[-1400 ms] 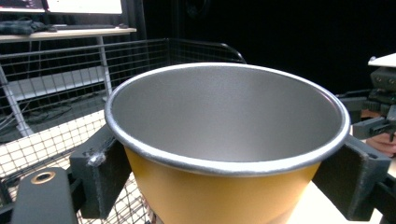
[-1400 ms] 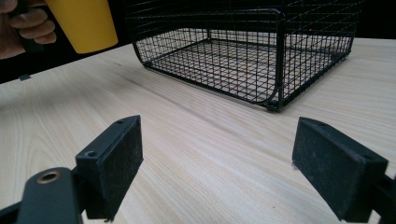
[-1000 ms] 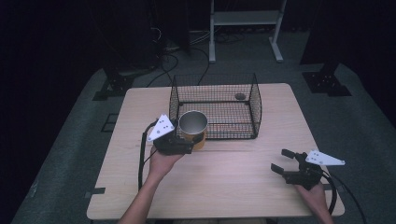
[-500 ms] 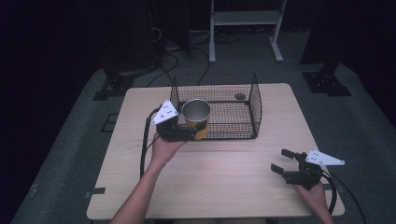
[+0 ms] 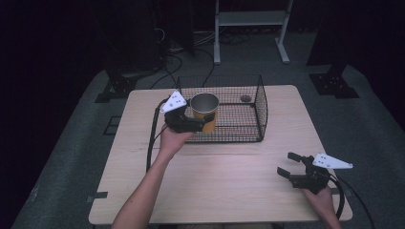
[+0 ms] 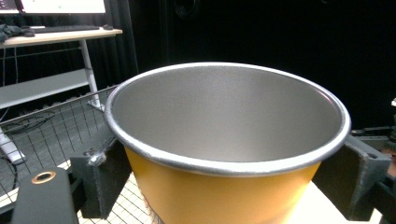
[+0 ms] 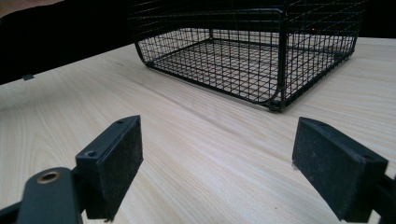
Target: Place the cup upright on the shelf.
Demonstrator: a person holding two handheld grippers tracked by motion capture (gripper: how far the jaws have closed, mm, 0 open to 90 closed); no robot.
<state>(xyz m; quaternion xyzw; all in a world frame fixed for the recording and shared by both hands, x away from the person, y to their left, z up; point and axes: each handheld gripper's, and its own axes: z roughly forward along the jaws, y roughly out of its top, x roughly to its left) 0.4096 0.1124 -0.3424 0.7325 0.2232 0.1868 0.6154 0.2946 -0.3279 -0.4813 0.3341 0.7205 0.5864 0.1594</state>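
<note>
1. Left gripper (image 5: 199, 125) is clamped on the yellow cup (image 5: 206, 112), holding it upright over the near-left corner of the wire basket (image 5: 261, 107).
2. Right gripper (image 5: 290, 164) sits low on the table (image 5: 229, 181), jaws wide apart, nothing between them.

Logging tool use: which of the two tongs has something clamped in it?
The left tongs, shut on the yellow cup beside the wire basket; the right tongs stand open.
</note>
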